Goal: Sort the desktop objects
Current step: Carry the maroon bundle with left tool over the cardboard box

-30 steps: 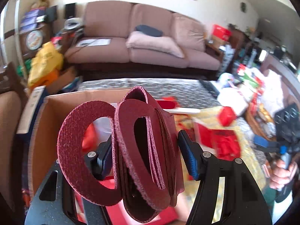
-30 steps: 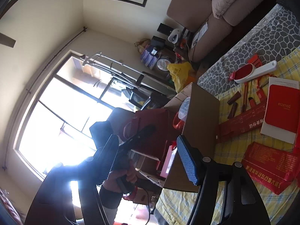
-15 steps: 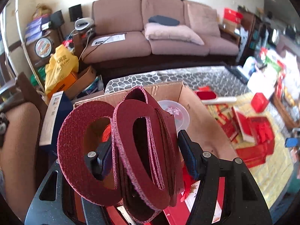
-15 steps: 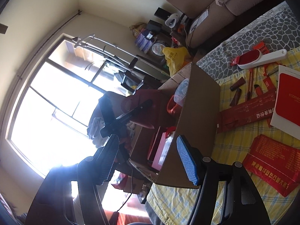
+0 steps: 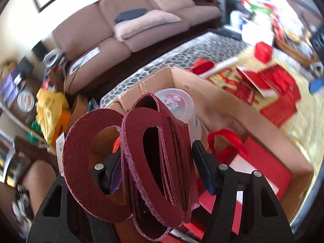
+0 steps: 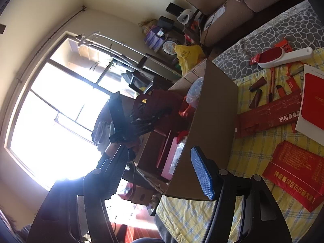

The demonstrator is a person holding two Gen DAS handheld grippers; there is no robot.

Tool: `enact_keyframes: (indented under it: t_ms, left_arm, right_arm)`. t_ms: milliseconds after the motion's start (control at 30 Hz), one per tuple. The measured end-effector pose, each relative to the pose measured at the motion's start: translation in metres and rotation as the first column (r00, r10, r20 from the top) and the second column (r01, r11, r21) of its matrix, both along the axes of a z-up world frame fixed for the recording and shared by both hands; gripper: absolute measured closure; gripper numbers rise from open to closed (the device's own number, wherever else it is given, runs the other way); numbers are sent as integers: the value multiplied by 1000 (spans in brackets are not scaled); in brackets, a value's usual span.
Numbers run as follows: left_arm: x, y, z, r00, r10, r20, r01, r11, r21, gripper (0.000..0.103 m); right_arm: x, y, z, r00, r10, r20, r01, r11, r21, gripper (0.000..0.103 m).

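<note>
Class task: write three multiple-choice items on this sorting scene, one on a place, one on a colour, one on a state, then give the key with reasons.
1. Where is the clear plastic tub?
A. in the cardboard box
B. on the sofa
C. on the yellow cloth

2. What colour are the foam rings?
A. blue
B. dark red
C. white

3. How is the right claw?
A. shut on a ring
B. shut on a bag
C. open, holding nothing

Key: A, the tub sits within the cardboard box walls; B, the foam rings in the left claw are maroon; C, the right claw has only air between its fingers.

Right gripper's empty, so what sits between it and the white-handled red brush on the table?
In the right wrist view, yellow plaid cloth runs from the right gripper toward the brush, crossed by a long red packet and small dark brown pieces.
</note>
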State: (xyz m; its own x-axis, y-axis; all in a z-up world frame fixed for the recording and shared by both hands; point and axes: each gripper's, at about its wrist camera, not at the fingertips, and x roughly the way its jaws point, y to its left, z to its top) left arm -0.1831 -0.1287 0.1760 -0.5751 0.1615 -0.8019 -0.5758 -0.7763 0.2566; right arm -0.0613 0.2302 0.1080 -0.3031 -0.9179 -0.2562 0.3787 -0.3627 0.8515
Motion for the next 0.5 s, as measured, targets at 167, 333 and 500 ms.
enact_keyframes:
  t_ms: [167,333,500]
  left_arm:
    - [-3,16,1,985,-157,67,158,987,-2,43]
    - [2,39,-15,953,-281,116,293,950,-104,43]
    - [-3,39,-13,944,-312,108,323,941,-100,43]
  right_arm:
    - [1,-1,0,1000,-1,-4,1,1000,13,36]
    - [-2,-3,-5,1000,0,5,0,1000,30,36]
    - [-7,-10,-14,1000,6,19,-8,998,56,36]
